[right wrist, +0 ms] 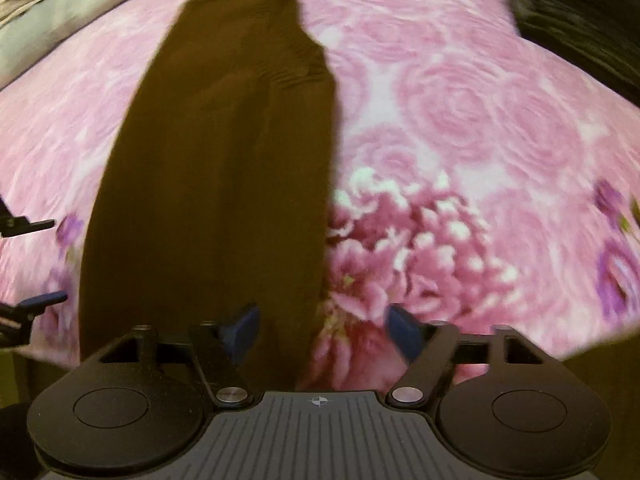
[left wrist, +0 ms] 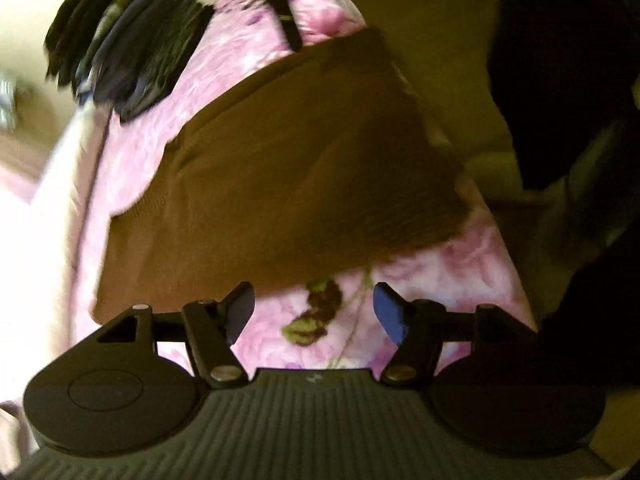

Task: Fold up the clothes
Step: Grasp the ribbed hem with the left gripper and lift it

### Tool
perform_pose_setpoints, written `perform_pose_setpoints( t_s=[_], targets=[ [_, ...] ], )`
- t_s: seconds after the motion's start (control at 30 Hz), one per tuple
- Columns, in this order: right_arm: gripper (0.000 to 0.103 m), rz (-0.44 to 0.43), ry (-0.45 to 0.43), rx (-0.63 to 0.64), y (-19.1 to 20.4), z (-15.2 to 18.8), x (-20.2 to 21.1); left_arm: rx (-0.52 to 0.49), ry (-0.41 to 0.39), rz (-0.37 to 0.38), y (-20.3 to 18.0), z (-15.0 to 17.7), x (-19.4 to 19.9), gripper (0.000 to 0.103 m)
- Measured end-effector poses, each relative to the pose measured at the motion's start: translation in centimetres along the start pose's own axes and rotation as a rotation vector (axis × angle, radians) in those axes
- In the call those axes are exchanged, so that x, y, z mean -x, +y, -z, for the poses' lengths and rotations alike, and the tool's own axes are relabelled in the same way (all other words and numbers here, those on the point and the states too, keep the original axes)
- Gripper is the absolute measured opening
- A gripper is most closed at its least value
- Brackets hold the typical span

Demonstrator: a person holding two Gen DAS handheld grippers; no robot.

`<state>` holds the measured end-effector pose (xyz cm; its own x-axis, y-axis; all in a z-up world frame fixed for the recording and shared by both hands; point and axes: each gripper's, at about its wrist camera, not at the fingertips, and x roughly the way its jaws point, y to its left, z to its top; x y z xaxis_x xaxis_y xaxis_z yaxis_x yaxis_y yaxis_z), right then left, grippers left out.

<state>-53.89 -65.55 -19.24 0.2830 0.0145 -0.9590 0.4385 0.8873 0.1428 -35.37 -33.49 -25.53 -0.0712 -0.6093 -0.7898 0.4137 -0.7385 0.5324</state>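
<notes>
A brown knit garment lies folded into a long strip on a pink floral bedspread. In the right wrist view the garment runs away from me, with its ribbed end at the far side. My left gripper is open and empty, just off the garment's near edge. My right gripper is open and empty, over the garment's near end and right edge. The left gripper's fingers show at the left edge of the right wrist view.
A stack of dark folded clothes sits at the far left of the bedspread; dark clothes also show in the right wrist view at the top right. A black strap crosses the far end. The bed's edge drops off at the right.
</notes>
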Motion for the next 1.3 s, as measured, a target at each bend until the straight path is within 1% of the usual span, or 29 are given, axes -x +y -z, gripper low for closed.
perform_pose_setpoints(
  t_s=[0.07,0.13,0.17,0.23,0.33,0.43,0.53,0.63,0.67,0.7,0.73,0.77,0.8,0.83,0.87,0.9,0.97,1.03,1.07,1.1,1.13,1.17,1.23,1.3],
  targets=[
    [0.098,-0.034,-0.014,0.081,-0.5,0.4,-0.2,-0.042,0.022,-0.038,-1.7,-1.0,-0.3,0.062],
    [0.098,-0.057,-0.022,0.156,-1.0,0.9,-0.2,-0.112,0.013,-0.076,-3.1,-1.8,-0.6,0.063],
    [0.098,-0.060,-0.024,0.173,-1.3,1.2,-0.3,-0.161,0.004,-0.091,-3.7,-2.1,-0.7,0.063],
    [0.098,-0.057,-0.025,0.182,-2.0,1.8,-0.3,-0.275,-0.027,-0.111,-4.8,-2.2,-1.2,0.063],
    [0.098,-0.052,-0.030,0.130,-2.8,2.9,0.1,-0.435,-0.101,-0.096,-5.6,-1.1,-2.0,0.063],
    [0.098,-0.036,-0.043,0.100,-2.4,4.1,0.9,-0.576,-0.168,-0.091,-5.7,0.4,-3.4,0.062],
    [0.098,-0.017,-0.058,0.103,-1.7,5.1,1.5,-0.644,-0.209,-0.103,-5.4,1.5,-4.3,0.062],
    [0.098,0.001,-0.069,0.118,-1.0,6.0,2.1,-0.657,-0.235,-0.106,-4.9,2.0,-5.3,0.061],
    [0.098,0.008,-0.072,0.126,-0.8,6.3,2.2,-0.653,-0.242,-0.103,-4.8,1.9,-5.5,0.059],
    [0.098,0.016,-0.074,0.137,-0.7,6.6,2.2,-0.649,-0.248,-0.100,-4.8,1.8,-5.7,0.053],
    [0.098,0.025,-0.076,0.151,-0.6,6.8,2.3,-0.628,-0.244,-0.083,-4.6,1.6,-5.8,0.045],
    [0.098,0.035,-0.078,0.170,-0.4,7.0,2.4,-0.591,-0.228,-0.053,-4.1,1.2,-5.7,0.026],
    [0.098,0.041,-0.079,0.195,-0.2,7.2,2.4,-0.538,-0.214,-0.032,-3.5,0.8,-5.6,0.017],
    [0.098,0.046,-0.080,0.232,0.1,7.5,2.4,-0.467,-0.203,-0.022,-2.8,0.3,-5.5,0.016],
    [0.098,0.055,-0.085,0.298,0.6,7.7,2.5,-0.394,-0.192,-0.012,-2.0,-0.1,-5.3,0.015],
    [0.098,0.064,-0.093,0.376,1.3,8.0,2.6,-0.296,-0.179,0.004,-1.0,-0.6,-5.1,0.014],
    [0.098,0.062,-0.115,0.545,2.9,8.7,2.9,-0.060,-0.145,0.049,1.4,-1.4,-4.6,0.014],
    [0.098,0.051,-0.139,0.704,4.5,9.5,2.9,0.222,-0.116,0.110,4.7,-1.6,-4.4,0.014],
    [0.098,0.045,-0.156,0.776,5.3,10.0,2.8,0.370,-0.102,0.144,6.4,-1.6,-4.4,0.014],
    [0.098,0.039,-0.173,0.837,5.9,10.4,2.6,0.497,-0.093,0.171,8.0,-1.4,-4.5,0.014],
    [0.098,0.038,-0.197,0.890,6.5,10.7,2.4,0.601,-0.091,0.191,9.4,-1.0,-4.6,0.014],
    [0.098,0.040,-0.224,0.936,7.0,11.0,2.2,0.670,-0.091,0.206,10.3,-0.7,-4.7,0.013],
    [0.098,0.049,-0.282,1.021,8.0,11.6,1.7,0.734,-0.094,0.223,11.5,-0.3,-4.8,0.013],
    [0.098,0.052,-0.330,1.066,8.5,11.8,1.0,0.793,-0.096,0.242,12.5,0.1,-4.9,0.013]
  ],
)
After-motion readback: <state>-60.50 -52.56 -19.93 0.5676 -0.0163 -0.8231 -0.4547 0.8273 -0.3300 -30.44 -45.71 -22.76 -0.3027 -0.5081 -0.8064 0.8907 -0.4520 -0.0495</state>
